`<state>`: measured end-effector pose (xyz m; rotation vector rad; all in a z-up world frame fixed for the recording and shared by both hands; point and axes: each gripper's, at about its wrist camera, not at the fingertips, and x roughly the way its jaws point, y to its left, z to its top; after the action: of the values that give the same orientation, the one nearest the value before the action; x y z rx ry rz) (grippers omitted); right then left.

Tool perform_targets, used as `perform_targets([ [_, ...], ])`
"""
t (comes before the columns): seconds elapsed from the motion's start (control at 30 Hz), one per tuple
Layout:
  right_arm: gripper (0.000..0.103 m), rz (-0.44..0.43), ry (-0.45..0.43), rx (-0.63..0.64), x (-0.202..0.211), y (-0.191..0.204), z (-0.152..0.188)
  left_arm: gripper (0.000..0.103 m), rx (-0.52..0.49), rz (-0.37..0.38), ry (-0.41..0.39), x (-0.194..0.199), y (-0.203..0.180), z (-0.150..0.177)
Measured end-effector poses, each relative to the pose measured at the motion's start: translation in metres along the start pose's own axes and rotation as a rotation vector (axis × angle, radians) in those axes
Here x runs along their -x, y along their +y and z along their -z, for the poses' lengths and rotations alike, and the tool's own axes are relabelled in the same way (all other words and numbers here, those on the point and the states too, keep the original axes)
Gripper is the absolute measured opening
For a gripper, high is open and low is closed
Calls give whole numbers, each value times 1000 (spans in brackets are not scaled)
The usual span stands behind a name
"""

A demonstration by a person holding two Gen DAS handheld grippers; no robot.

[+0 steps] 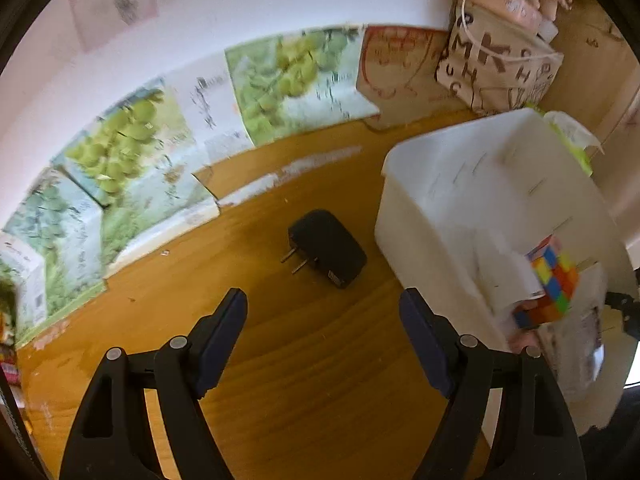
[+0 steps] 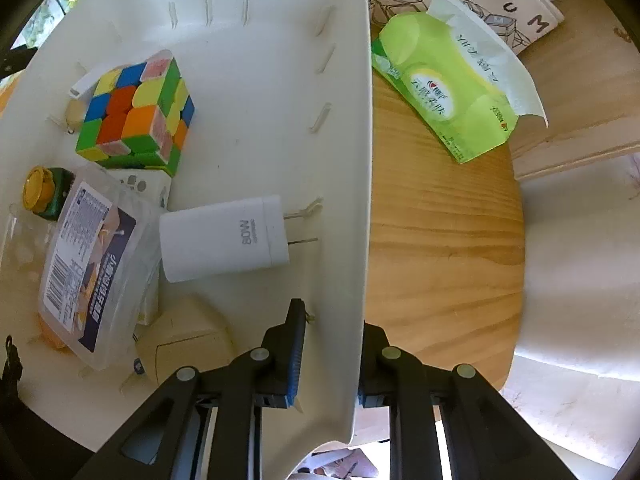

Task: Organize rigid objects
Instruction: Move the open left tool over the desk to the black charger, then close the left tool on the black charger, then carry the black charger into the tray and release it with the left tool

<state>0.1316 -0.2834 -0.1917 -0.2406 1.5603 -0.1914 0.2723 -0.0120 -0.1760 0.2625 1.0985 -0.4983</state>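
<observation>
While the left gripper [image 1: 323, 312] hangs released above the wooden desk [image 1: 280, 360], a black charger [image 1: 327, 248] lies flat just ahead of its jaws, beside the white bin [image 1: 432, 216]. The right gripper [image 2: 332, 344] is clenched on the bin's wall [image 2: 352, 240], one finger inside and one outside. In the bin are a colour cube [image 2: 136, 114], a white charger [image 2: 224, 240] and a clear box [image 2: 92, 268]. A green tissue pack [image 2: 444, 96] lies on the desk near the bin.
</observation>
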Motion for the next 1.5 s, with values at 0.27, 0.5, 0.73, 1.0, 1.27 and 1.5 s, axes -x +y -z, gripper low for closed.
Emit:
perform_targets([
  [0.27,22,14,53,5,-4,1,-3,81,49,67,18,-35,12,-3],
  [0.5,23,18,95,3,-4,3,-5,81,97,108,21,-52,19,-8],
  [0.73,23,14,122,-8,-6,1,-7,80,166,142,-24,-56,30,-10],
  [1.0,23,20,129,-2,-7,1,-9,71,172,163,-72,-59,28,-2],
  [1.27,24,27,127,-2,-6,5,-8,65,172,168,-102,-62,25,-1],
  [1.5,24,23,122,3,-3,6,-9,63,192,107,-136,-40,31,6],
])
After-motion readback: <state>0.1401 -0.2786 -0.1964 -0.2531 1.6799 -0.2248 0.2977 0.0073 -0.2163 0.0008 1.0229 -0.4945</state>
